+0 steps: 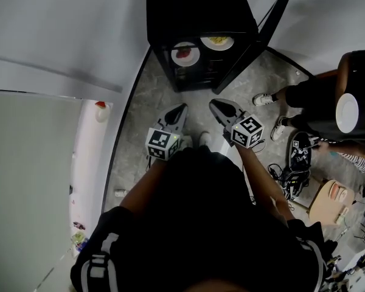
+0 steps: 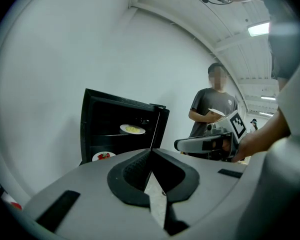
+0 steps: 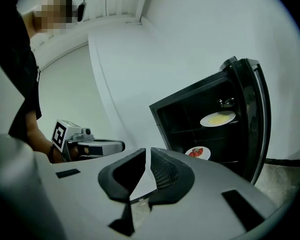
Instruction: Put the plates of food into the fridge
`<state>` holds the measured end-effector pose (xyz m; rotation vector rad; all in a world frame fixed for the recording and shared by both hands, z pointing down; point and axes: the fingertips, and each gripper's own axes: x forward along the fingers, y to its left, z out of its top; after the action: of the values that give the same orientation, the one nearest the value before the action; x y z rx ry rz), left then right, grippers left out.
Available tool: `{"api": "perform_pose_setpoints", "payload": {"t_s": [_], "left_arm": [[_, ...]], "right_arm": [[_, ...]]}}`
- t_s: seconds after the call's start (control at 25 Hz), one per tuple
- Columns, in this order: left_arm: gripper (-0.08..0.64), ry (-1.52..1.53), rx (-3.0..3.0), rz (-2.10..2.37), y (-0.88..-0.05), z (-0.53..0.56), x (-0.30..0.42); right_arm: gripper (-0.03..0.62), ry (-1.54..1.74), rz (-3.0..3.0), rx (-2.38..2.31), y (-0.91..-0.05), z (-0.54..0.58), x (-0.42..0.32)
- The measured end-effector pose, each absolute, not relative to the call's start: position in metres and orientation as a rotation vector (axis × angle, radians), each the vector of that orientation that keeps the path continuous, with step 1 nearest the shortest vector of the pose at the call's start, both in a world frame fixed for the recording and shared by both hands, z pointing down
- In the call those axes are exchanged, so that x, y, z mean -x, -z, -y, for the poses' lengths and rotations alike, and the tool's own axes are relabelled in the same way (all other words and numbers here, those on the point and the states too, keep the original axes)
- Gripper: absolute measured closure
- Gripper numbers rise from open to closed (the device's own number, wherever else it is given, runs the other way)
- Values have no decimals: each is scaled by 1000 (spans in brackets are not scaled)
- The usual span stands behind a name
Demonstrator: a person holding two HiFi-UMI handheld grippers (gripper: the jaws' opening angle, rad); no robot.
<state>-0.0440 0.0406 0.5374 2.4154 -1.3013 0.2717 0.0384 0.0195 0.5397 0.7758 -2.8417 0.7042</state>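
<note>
Plates of food, two of them, stand inside the small black fridge (image 1: 194,8), whose door (image 1: 255,41) is open. The plate with yellow food (image 1: 217,41) is on the upper shelf, and the plate with red food (image 1: 185,54) is on the shelf below it. Both grippers are held side by side in front of the fridge, apart from it, above the grey floor (image 1: 152,96). The left gripper (image 2: 151,151) has its fingers pressed together at the tips, with nothing between them. The right gripper (image 3: 145,151) has its fingers nearly together, with only a thin slit between the tips, and it holds nothing. At the right another person (image 1: 319,99) holds a white plate (image 1: 347,112).
</note>
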Motion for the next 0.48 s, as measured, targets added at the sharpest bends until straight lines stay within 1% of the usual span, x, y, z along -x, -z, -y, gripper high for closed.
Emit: {"api": "perform_pose_setpoints", "payload": {"t_s": [0.48], "left_arm": [[538,-294,-2442,1306,-529,-47,28]], "right_arm": [[555,-598,2856,-705,-526,-49,-30]]}}
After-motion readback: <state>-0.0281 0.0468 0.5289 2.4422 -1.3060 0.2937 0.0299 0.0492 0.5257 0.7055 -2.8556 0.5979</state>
